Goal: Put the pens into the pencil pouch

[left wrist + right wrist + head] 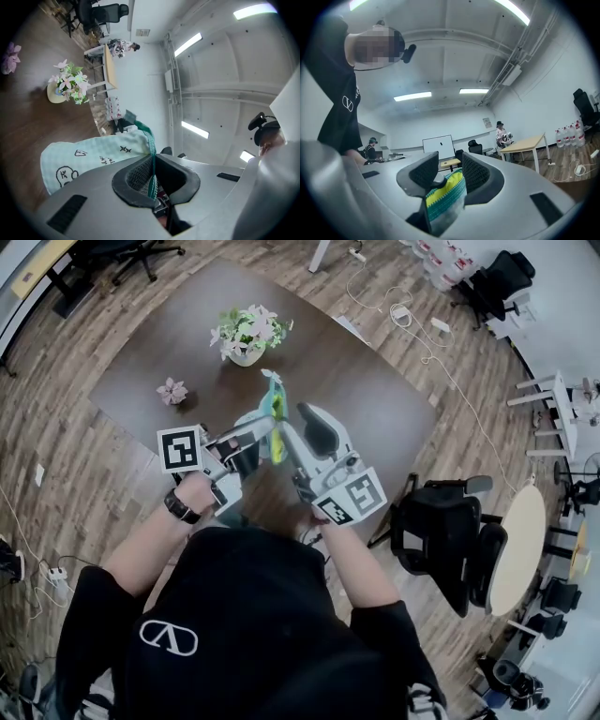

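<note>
I hold a mint-green pencil pouch with small black doodles up over the dark table, between both grippers. In the left gripper view the pouch hangs out to the left, and my left gripper is shut on its green zipper edge. The left gripper reaches in from the left in the head view. My right gripper has its jaws apart, with a yellow and teal strip of the pouch lying loosely between them. From the right, the right gripper meets the pouch. No pens show in any view.
A white pot of flowers stands at the table's far side, and a small pink flower lies to its left. A black office chair stands at the right of the person. Cables trail over the wooden floor beyond the table.
</note>
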Demonstrator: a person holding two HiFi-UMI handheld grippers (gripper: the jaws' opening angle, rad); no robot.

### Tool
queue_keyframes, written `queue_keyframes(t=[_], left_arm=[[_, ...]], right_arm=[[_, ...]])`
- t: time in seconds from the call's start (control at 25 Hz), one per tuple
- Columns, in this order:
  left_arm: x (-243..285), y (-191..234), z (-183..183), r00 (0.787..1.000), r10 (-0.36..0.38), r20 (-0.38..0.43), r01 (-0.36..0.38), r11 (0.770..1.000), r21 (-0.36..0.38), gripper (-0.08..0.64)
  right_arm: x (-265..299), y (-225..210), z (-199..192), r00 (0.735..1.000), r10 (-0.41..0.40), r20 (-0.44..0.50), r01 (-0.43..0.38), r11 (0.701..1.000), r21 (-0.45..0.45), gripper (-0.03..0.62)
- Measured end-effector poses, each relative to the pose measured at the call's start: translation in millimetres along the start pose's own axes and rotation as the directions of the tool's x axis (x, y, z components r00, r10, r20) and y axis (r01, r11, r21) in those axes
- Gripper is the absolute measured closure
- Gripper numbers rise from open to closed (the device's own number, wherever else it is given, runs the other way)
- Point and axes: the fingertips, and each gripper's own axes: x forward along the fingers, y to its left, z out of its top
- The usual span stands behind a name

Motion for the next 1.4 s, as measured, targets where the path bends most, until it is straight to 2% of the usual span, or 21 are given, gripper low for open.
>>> queue_keyframes(t=[0.12, 0.28, 0.56, 0.64, 0.76, 0.88, 1.0, 1.12, 1.24, 1.4], left_arm=[[0.8, 3.1, 4.7, 1.0, 0.006, -0.001, -0.006, 1.0, 0.006, 0.545], [-4.8, 18.3, 7.9, 0.999, 0.052, 0.0, -0.052, 0.998, 0.021, 0.545], [-34.2, 85.0, 21.1, 0.985, 0.17, 0.033, -0.171, 0.984, 0.053, 0.545], [-46.3, 111.5, 23.6, 0.973, 0.228, 0.028, -0.23, 0.968, 0.098, 0.545], [-62.9, 158.0, 20.4, 0.94, 0.34, 0.007, -0.335, 0.922, 0.196, 0.543], [-67.3, 199.7, 3.3, 0.92, 0.39, -0.02, -0.379, 0.905, 0.195, 0.543], [-62.1, 233.5, -19.1, 0.912, 0.407, -0.057, -0.393, 0.905, 0.164, 0.543], [-46.6, 251.3, -44.1, 0.916, 0.389, -0.104, -0.372, 0.916, 0.151, 0.543], [-26.5, 263.2, -69.1, 0.913, 0.373, -0.168, -0.348, 0.924, 0.159, 0.542], [-8.4, 274.9, -95.2, 0.894, 0.378, -0.239, -0.341, 0.922, 0.185, 0.537]], right_arm=[[-2.3, -6.5, 4.6, 1.0, -0.028, 0.011, 0.028, 0.999, -0.018, 0.451], [-12.1, -19.9, 8.3, 0.996, -0.085, 0.023, 0.086, 0.996, -0.023, 0.451], [-48.7, -37.7, -2.0, 0.982, -0.188, -0.005, 0.187, 0.982, -0.019, 0.453], [-61.3, -40.0, -6.2, 0.976, -0.216, -0.019, 0.215, 0.976, -0.014, 0.454], [-79.7, -42.1, -12.8, 0.966, -0.254, -0.049, 0.254, 0.967, -0.012, 0.456], [-96.6, -44.1, -20.5, 0.953, -0.291, -0.079, 0.291, 0.957, -0.008, 0.459], [-110.0, -46.1, -29.6, 0.94, -0.324, -0.105, 0.326, 0.946, 0.001, 0.463], [-119.0, -46.3, -36.8, 0.93, -0.344, -0.127, 0.348, 0.938, 0.007, 0.463], [-124.8, -47.1, -41.1, 0.922, -0.363, -0.137, 0.368, 0.93, 0.01, 0.463], [-131.1, -47.6, -43.9, 0.913, -0.383, -0.142, 0.389, 0.921, 0.013, 0.463]])
